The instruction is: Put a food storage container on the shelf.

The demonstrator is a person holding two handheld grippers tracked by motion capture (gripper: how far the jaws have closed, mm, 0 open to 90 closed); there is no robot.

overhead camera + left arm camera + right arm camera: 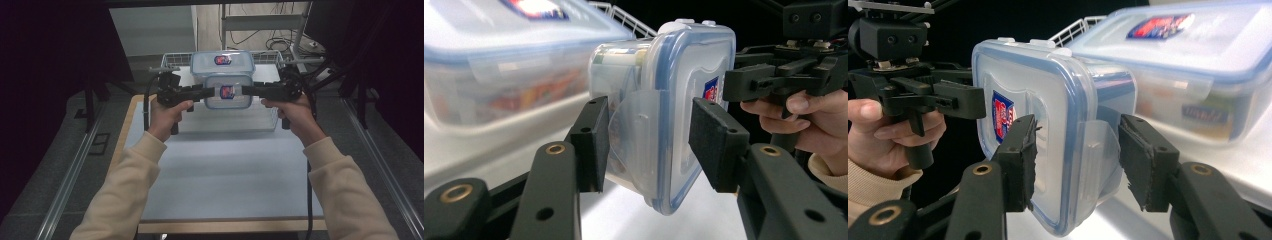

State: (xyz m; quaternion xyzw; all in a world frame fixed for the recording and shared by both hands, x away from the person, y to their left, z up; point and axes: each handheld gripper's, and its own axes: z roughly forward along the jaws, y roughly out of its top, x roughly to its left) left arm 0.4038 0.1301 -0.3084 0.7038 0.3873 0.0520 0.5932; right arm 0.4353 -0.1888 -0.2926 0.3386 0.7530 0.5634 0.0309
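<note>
High view shows the small box (pixel 227 91) held above the wire basket (pixel 270 119), left tool (pixel 212 91) and right tool (pixel 243 90) each straddling a side latch, jaws part-open. Squeeze both evenly; keep it level.

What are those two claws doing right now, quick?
Left claw: jaws astride the side latch of the small clear plastic box with the blue-rimmed lid; a firm grip cannot be told.
Right claw: astride the opposite latch; likewise unclear.
</note>
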